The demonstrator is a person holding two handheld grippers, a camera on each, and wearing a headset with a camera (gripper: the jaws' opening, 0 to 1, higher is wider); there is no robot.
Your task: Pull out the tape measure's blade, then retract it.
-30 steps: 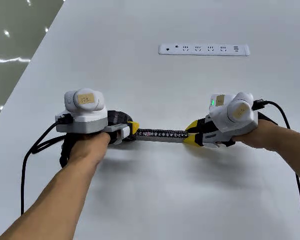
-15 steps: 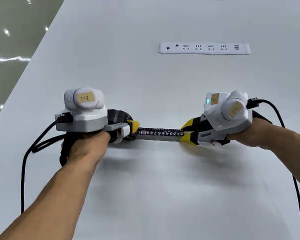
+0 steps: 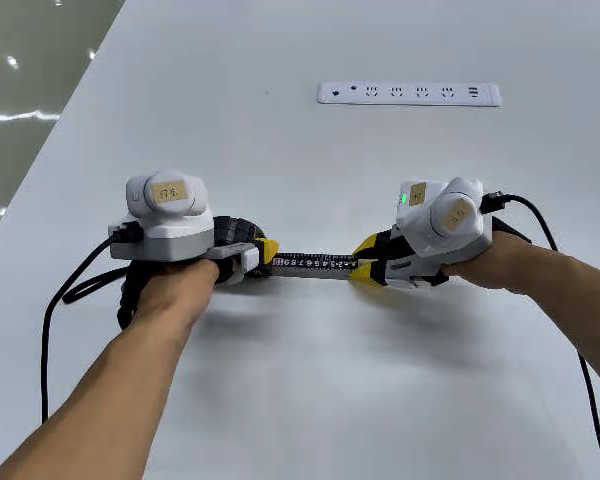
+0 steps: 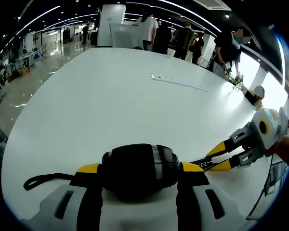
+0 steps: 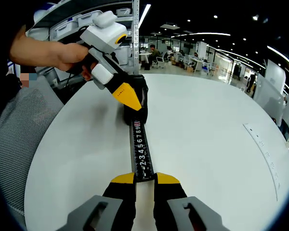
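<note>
The black tape measure case [image 3: 242, 238] rests on the white table, and my left gripper [image 3: 263, 252] is shut on it. In the left gripper view the case [image 4: 140, 169] sits between the yellow-tipped jaws. A short stretch of black blade [image 3: 314, 265] with white numbers runs from the case to my right gripper [image 3: 365, 271], which is shut on the blade's end. In the right gripper view the blade [image 5: 140, 155] leads from my jaws away to the case [image 5: 136, 100] held by the left gripper [image 5: 126, 97]. The right gripper [image 4: 222, 158] appears at the right of the left gripper view.
A white power strip [image 3: 409, 96] lies flat at the far side of the table [image 3: 310, 400]. Black cables [image 3: 70, 292] trail off both grippers toward the near edge. Several people stand beyond the table's far end [image 4: 164, 36].
My right gripper has moved left toward the case, and the exposed length of blade has grown shorter. The left gripper and the case have stayed put.
</note>
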